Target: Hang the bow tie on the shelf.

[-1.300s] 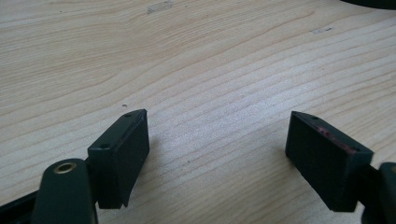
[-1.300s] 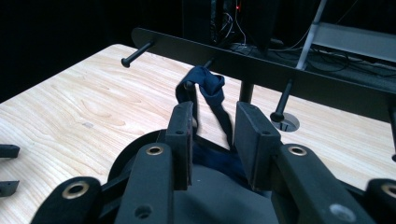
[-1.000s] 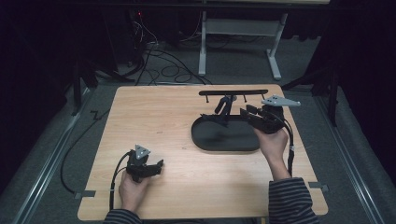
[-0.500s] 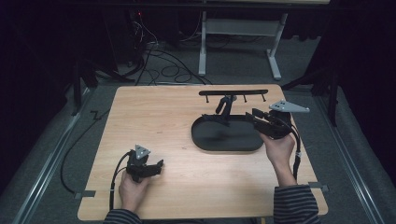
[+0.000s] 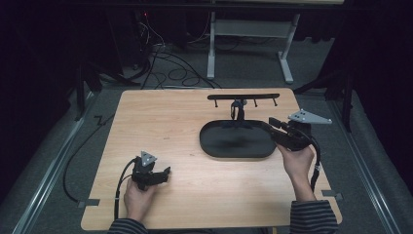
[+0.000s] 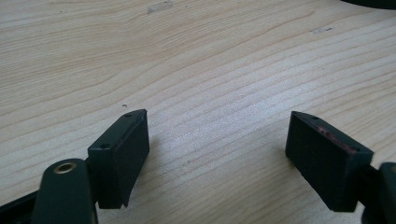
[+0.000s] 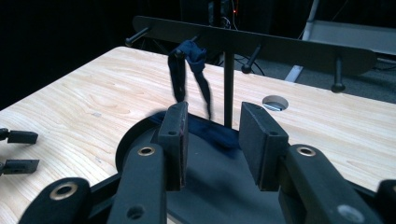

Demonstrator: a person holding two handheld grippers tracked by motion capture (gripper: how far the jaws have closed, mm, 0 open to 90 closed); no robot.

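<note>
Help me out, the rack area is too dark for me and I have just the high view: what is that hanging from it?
Observer: A dark blue strap hangs looped over a peg of the rack. Its lower end trails into the black tray.
Operator: Has the right gripper got hold of it?
Observer: No. The right gripper is open, and the strap lies beyond its jaw tips.
Operator: And the left one?
Observer: The left gripper is open too, over bare table, with nothing between its jaws.
</note>
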